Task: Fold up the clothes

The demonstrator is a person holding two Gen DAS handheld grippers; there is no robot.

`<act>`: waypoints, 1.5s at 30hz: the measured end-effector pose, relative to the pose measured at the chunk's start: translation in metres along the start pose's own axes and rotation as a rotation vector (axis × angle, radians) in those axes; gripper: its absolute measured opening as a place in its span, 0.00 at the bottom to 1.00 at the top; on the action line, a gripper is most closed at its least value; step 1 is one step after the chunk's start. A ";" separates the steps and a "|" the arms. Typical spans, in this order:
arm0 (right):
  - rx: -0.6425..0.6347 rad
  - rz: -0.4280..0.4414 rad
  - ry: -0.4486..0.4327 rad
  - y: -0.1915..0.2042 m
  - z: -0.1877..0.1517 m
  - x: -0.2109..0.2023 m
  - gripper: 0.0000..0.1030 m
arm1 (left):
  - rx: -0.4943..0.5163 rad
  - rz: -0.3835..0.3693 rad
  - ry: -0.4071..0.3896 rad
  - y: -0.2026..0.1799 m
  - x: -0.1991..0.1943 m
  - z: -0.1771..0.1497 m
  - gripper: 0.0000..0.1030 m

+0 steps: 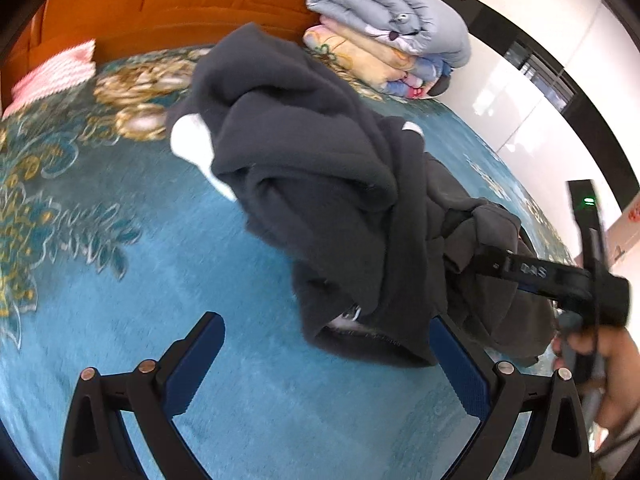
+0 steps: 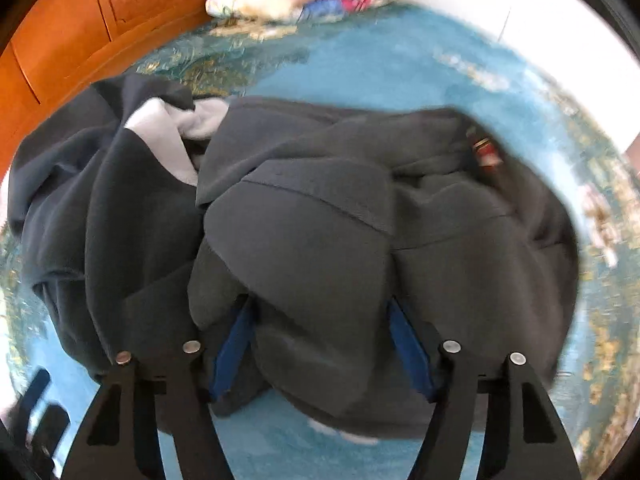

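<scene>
A dark grey sweatshirt (image 1: pixel 312 184) with a white lining lies crumpled on the blue floral bedspread (image 1: pixel 120 280). My left gripper (image 1: pixel 328 336) is open and empty, its fingers on either side of the garment's near hem. My right gripper shows in the left wrist view (image 1: pixel 520 268), reaching into the garment's right side. In the right wrist view the sweatshirt (image 2: pixel 320 220) fills the frame. My right gripper (image 2: pixel 320 320) stands with its jaws apart and a thick fold of the cloth bunched between the blue pads (image 2: pixel 236 344). Its fingertips are hidden in the fabric.
A stack of folded quilts (image 1: pixel 384 36) sits at the far side against the orange wooden headboard (image 1: pixel 180 4). A pink checked cloth (image 1: pixel 56 76) lies at the far left. The bed's right edge meets a white floor (image 1: pixel 520 92).
</scene>
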State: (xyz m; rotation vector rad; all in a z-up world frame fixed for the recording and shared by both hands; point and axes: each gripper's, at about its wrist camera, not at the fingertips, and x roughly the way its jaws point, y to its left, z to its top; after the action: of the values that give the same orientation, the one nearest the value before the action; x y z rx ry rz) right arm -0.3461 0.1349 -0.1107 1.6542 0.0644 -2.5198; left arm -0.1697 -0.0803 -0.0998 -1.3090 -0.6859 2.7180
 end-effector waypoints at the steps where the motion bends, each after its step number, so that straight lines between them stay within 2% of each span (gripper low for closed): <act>1: 0.025 0.016 0.030 -0.003 0.001 0.006 0.55 | -0.009 -0.005 0.003 0.003 -0.003 -0.003 1.00; 2: 0.065 0.034 0.051 -0.007 0.001 0.009 0.49 | -0.018 -0.010 0.006 0.005 -0.006 -0.005 1.00; 4: 0.161 0.105 0.057 -0.019 0.000 0.004 0.27 | -0.036 -0.019 0.011 0.010 -0.012 -0.011 1.00; 5: 0.200 0.148 0.052 -0.026 -0.002 -0.002 0.21 | -0.053 -0.027 0.018 0.013 -0.014 -0.012 1.00; 6: 0.239 0.192 0.048 -0.033 -0.003 -0.007 0.10 | -0.072 -0.034 0.025 0.016 -0.016 -0.014 1.00; 9: 0.312 0.348 0.017 -0.041 -0.017 -0.039 0.09 | -0.120 -0.079 0.041 0.018 -0.026 -0.020 1.00; 11: 0.303 0.445 -0.021 -0.043 -0.026 -0.065 0.08 | -0.150 -0.117 0.050 0.017 -0.033 -0.025 1.00; 14: 0.239 0.544 -0.059 -0.037 -0.049 -0.109 0.08 | -0.194 -0.175 0.063 0.016 -0.044 -0.033 1.00; 17: 0.170 0.637 -0.093 -0.030 -0.074 -0.154 0.08 | -0.188 -0.233 0.080 0.008 -0.059 -0.039 1.00; 21: 0.054 0.729 -0.118 -0.020 -0.113 -0.212 0.08 | -0.196 -0.250 0.057 0.011 -0.085 -0.043 1.00; 24: -0.042 0.753 -0.108 -0.017 -0.141 -0.242 0.08 | -0.229 -0.249 0.022 0.025 -0.106 -0.041 1.00; 28: -0.104 0.807 -0.054 -0.001 -0.179 -0.258 0.08 | -0.247 -0.239 -0.033 0.039 -0.136 -0.034 1.00; 31: -0.163 0.855 -0.027 0.029 -0.199 -0.256 0.08 | -0.249 -0.239 -0.071 0.045 -0.158 -0.032 1.00; 36: -0.187 0.839 -0.003 0.076 -0.207 -0.229 0.08 | -0.249 -0.220 -0.138 0.060 -0.193 -0.027 1.00; 39: -0.060 0.815 0.018 0.074 -0.200 -0.195 0.08 | -0.248 -0.213 -0.157 0.066 -0.208 -0.029 1.00; 41: -0.001 0.757 0.020 0.070 -0.194 -0.176 0.08 | -0.234 -0.206 -0.135 0.064 -0.207 -0.033 1.00; 45: 0.085 0.643 0.088 0.062 -0.191 -0.138 0.11 | -0.221 -0.193 -0.059 0.055 -0.194 -0.045 1.00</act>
State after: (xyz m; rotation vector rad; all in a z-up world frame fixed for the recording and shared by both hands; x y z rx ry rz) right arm -0.1096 0.1046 -0.0582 1.4979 -0.4901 -1.9833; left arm -0.0034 -0.1579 -0.0054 -1.1358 -1.0848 2.5935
